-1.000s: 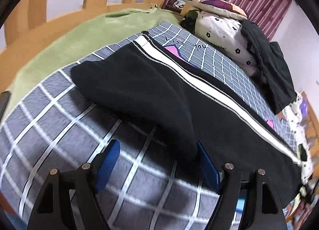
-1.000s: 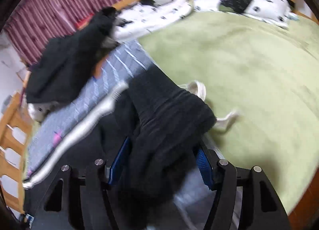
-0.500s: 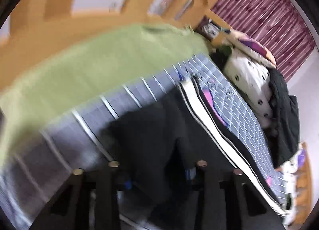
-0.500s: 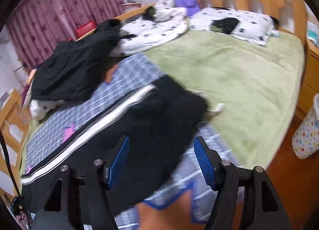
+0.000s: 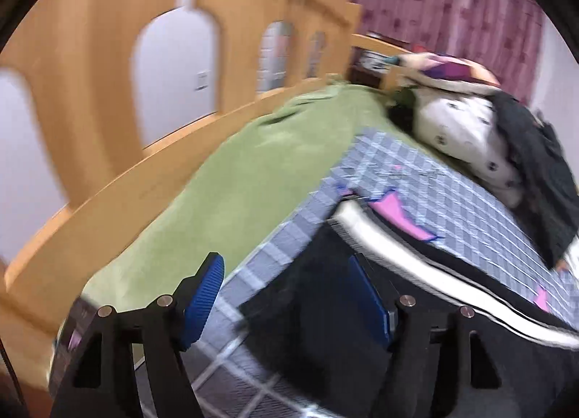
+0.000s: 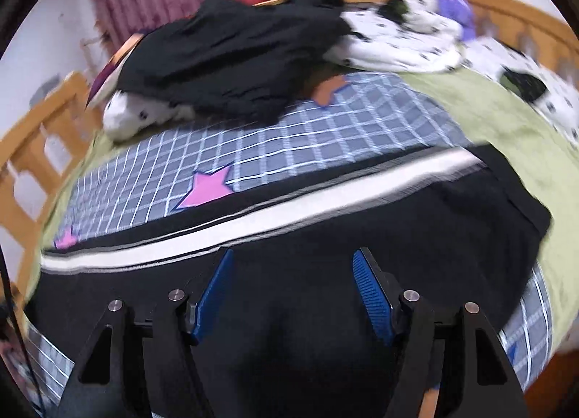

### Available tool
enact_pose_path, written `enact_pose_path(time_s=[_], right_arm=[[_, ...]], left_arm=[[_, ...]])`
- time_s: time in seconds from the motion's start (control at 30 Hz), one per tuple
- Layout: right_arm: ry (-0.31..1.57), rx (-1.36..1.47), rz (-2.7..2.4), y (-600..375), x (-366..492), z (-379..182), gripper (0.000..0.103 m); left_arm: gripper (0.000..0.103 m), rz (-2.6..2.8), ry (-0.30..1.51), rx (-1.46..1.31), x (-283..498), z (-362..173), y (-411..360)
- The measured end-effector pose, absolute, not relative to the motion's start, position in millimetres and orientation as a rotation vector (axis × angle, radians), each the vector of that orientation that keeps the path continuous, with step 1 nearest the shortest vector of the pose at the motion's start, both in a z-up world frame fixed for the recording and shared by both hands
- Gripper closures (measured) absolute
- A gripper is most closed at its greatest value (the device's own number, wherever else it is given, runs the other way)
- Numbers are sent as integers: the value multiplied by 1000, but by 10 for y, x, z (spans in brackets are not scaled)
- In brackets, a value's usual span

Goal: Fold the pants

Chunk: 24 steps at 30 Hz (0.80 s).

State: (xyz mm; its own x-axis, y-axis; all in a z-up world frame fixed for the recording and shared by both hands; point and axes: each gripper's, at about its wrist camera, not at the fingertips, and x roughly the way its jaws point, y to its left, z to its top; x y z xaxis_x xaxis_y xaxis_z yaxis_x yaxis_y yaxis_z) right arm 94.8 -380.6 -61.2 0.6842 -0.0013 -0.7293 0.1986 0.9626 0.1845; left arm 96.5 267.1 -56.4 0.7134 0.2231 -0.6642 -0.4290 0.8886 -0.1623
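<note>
Black pants (image 6: 362,229) with a white side stripe (image 6: 253,229) lie stretched out on a grey checked blanket (image 6: 289,135) on the bed. My right gripper (image 6: 293,255) hovers open over the middle of the pants, with nothing between its blue pads. In the left wrist view the pants (image 5: 325,309) end near the blanket's corner, and their white stripe (image 5: 398,255) runs off to the right. My left gripper (image 5: 286,262) hangs above that end. Its jaws are opening and the pads press on nothing.
A heap of black clothes (image 6: 235,56) and white spotted bedding (image 6: 398,41) lie at the far side of the bed. A green sheet (image 5: 235,182) covers the mattress beyond the blanket. A wooden bed frame (image 5: 90,56) rings the bed, with maroon curtains (image 5: 434,1) behind.
The left gripper shut on the pants' edge, then opened and rose away from it. The right gripper let go of the bunched black cloth and swung across to above the middle of the pants.
</note>
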Motion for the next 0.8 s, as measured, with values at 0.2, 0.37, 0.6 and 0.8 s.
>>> enact_pose_path(time_s=[0.2,0.37,0.6,0.8], right_arm=[[787,69,-26,-3432,1550,-628,35],[782,-74,149,-3213,2042,-725,27],[889,-190,290,-2954,2473,-1274,47],[875,-271,330,-2814,2422,-1414,98]], left_arm=[[34,224,700,-224,1592,-440,2348],[34,140,737,-213,2075,-541,2224],[34,151,793,-192,2187,-908,2254],[34,221,803,-133,2296,-1058,2370]])
